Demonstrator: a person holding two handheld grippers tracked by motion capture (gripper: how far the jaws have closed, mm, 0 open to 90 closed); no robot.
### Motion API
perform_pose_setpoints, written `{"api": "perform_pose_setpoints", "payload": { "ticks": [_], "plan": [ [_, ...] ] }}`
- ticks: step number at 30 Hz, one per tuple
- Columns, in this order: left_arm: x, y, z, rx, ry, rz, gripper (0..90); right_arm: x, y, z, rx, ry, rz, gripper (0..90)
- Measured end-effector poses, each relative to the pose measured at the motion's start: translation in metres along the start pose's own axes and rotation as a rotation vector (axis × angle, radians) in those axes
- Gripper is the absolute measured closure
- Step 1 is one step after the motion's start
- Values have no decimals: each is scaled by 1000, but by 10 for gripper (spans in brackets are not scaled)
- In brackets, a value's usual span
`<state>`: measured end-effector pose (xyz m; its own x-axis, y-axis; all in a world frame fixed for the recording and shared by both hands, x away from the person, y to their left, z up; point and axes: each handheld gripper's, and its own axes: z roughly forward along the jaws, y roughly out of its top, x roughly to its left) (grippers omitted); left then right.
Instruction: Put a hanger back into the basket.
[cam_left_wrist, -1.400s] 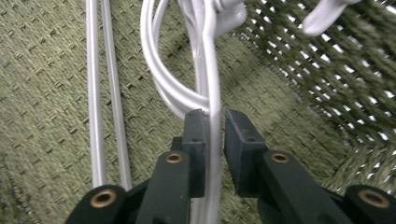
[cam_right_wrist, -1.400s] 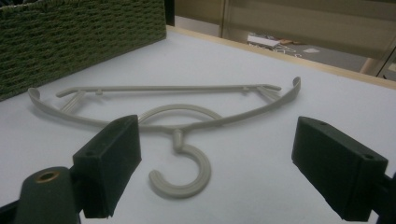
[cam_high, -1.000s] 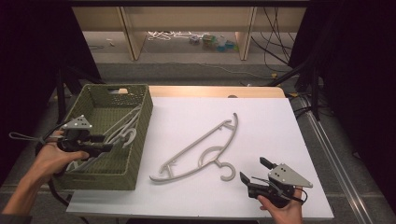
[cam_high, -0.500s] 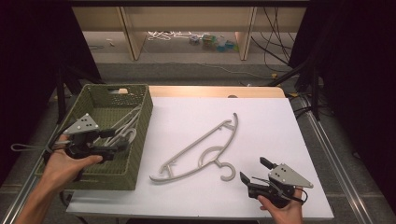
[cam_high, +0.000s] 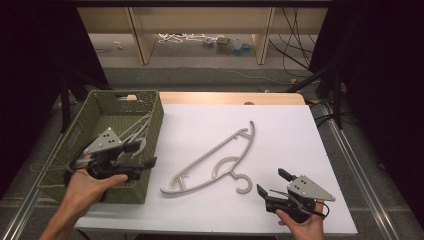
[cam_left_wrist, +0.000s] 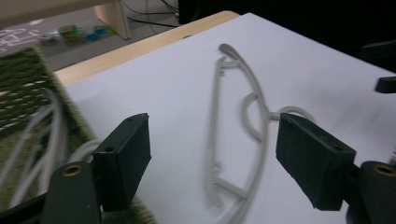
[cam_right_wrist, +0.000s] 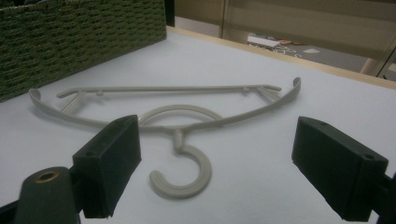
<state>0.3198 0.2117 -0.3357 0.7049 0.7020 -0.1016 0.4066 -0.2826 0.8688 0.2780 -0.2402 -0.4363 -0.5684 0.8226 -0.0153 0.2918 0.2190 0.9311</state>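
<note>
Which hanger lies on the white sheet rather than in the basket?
The single grey hanger lying flat on the white sheet, hook toward the right tongs. The other hangers sit inside the green woven basket.

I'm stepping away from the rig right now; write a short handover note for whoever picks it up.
Left gripper: open, empty, over the near right edge of the green woven basket, pointing toward the mat.
Right gripper: open, empty, at the table's near right, facing the hook.
One grey plastic hanger lies flat on the white mat, untouched. More grey hangers lie in the basket.
Done: nothing is gripped.
Left: probably grasping the hanger on the mat.
</note>
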Motion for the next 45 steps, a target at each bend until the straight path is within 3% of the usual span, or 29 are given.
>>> {"api": "perform_pose_setpoints", "payload": {
  "ticks": [5, 7, 11, 19, 21, 23, 25, 27, 29, 30, 31, 35, 38, 40, 42, 45],
  "plan": [
    [-21, -1, 16, -16, -60, -20, 268, 0, 0, 0, 0, -2, 1, 163],
    [-27, -1, 21, -13, -66, -4, 268, 0, 0, 0, 1, 0, 2, 163],
    [-41, -4, 40, -10, -106, -12, 266, 0, 0, 0, -3, 2, 3, 163],
    [-54, -12, 77, 32, -148, -18, 267, -1, 0, 1, -13, 16, 20, 163],
    [-59, -9, 84, 36, -133, 6, 266, -1, 0, 0, -5, 9, 14, 163],
    [-63, -5, 89, 26, -154, -9, 266, -2, 0, -1, -8, 9, 14, 163],
    [-67, -1, 96, 33, -149, 22, 264, -1, 0, -1, -9, 10, 13, 162],
    [-70, 1, 102, 34, -157, 14, 263, -1, 0, -1, -10, 6, 14, 163],
    [-74, 3, 107, 42, -144, 52, 255, -1, 0, -1, -11, 6, 14, 163],
    [-76, 4, 109, 37, -148, 45, 255, -1, -1, -1, -13, 5, 15, 163],
    [-76, 5, 111, 42, -167, 36, 255, -1, -1, -1, -17, 7, 16, 163],
    [-77, 7, 117, 50, -149, 51, 243, -1, 0, -1, -9, 5, 15, 163],
    [-80, 10, 121, 53, -158, 71, 240, 0, 0, -1, -1, 8, 15, 163],
    [-81, 11, 125, 61, -166, 60, 237, -1, 0, -1, -8, 6, 16, 163],
    [-79, 10, 130, 77, -145, 81, 233, -1, 0, -1, -9, 7, 16, 163],
    [-78, 7, 139, 104, -142, 83, 231, 0, 0, -1, -3, 10, 12, 163]
  ]
}}
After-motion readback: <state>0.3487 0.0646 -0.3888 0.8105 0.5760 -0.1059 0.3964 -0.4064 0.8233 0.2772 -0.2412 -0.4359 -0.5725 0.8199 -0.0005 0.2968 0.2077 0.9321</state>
